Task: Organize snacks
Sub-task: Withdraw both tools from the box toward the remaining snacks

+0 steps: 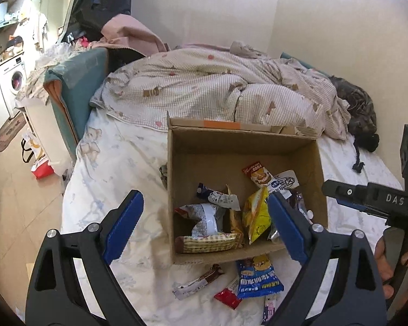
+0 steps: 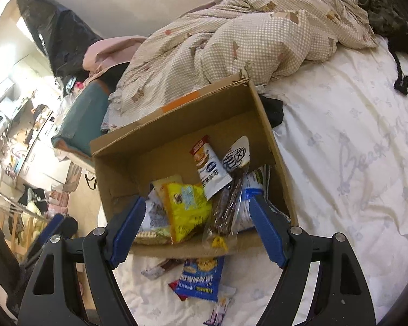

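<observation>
An open cardboard box (image 1: 209, 146) (image 2: 138, 160) sits on the bed and holds several snack packets, among them a yellow bag (image 1: 255, 214) (image 2: 186, 209) and a wafer pack (image 1: 209, 241). A few packets lie on the sheet in front of the box, among them a blue packet (image 1: 258, 277) (image 2: 201, 277), a red one (image 1: 228, 297) and a brown bar (image 1: 198, 281). My left gripper (image 1: 205, 214) is open and empty above the box's near side. My right gripper (image 2: 197, 214) is open over the box, a clear-wrapped brown bar (image 2: 225, 209) just between its fingers, seemingly loose.
A rumpled checked duvet (image 1: 217, 87) lies behind the box. A dark garment (image 1: 361, 116) lies at the right of the bed. The bed's left edge drops to a floor with a red bag (image 1: 40, 168). The right gripper shows in the left wrist view (image 1: 372, 201).
</observation>
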